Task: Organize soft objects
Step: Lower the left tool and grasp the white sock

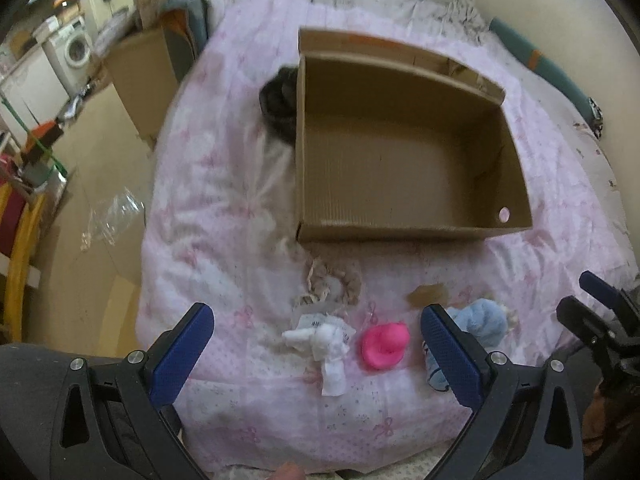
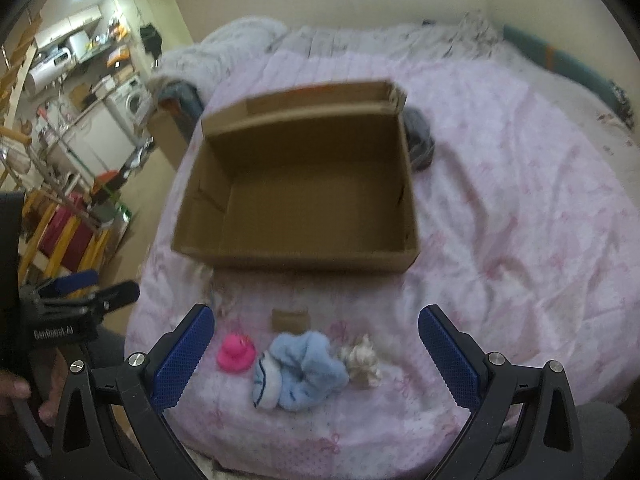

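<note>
An open empty cardboard box (image 1: 400, 152) (image 2: 304, 188) sits on the pink quilt. In front of it lie a white cloth toy (image 1: 324, 344), a pink duck (image 1: 385, 345) (image 2: 236, 353), a light blue fluffy sock (image 1: 486, 322) (image 2: 304, 368), a beige scrunchie (image 1: 334, 282) and a cream curly piece (image 2: 362, 360). My left gripper (image 1: 316, 344) is open above the white toy and duck. My right gripper (image 2: 316, 348) is open above the blue sock. Both are empty.
A dark fuzzy item (image 1: 280, 102) (image 2: 418, 142) lies against the box's far side. A small brown card (image 2: 291, 319) lies before the box. The bed edge drops to the floor at left, where another carton (image 1: 140, 76) and clear plastic (image 1: 108, 216) lie.
</note>
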The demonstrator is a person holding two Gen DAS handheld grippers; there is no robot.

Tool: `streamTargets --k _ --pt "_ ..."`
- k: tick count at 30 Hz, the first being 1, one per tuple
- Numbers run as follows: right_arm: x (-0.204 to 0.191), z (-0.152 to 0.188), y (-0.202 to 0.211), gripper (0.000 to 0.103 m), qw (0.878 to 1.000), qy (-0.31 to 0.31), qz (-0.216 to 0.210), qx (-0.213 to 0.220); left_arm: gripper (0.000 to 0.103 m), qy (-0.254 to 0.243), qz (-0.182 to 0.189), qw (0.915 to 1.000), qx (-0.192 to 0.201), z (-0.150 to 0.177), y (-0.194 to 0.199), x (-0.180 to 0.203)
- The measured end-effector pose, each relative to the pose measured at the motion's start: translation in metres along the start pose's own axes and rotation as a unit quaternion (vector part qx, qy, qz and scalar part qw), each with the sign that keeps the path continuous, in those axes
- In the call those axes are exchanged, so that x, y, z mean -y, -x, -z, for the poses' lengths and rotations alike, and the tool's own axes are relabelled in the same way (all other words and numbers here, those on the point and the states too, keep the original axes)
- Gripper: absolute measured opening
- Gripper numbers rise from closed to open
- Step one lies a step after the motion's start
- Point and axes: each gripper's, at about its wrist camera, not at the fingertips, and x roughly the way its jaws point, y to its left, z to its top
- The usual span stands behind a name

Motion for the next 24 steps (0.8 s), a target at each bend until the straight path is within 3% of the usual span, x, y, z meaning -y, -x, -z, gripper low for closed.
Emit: streamTargets --k 12,19,23,24 --pt "0.028 0.009 -0.040 0.103 0.998 -0.046 -0.020 -0.032 0.102 0.041 0.024 0.9962 -0.074 -0.016 -0.056 -0.023" --pt "0.032 0.010 -0.043 0.103 0.997 -0.065 -0.020 -0.022 0.088 0.097 0.071 0.9836 -0.135 -0.001 -0.087 -0.041" --pt "0.027 0.011 -0.050 0.103 0.998 -0.056 -0.009 -0.030 0.080 0.077 0.087 0.9826 -0.146 0.007 -0.087 -0.029" --pt "0.027 0.011 -0.051 0.103 0.998 -0.055 -0.009 -0.032 0.073 0.069 0.085 0.9829 -0.148 0.009 -0.088 -0.025"
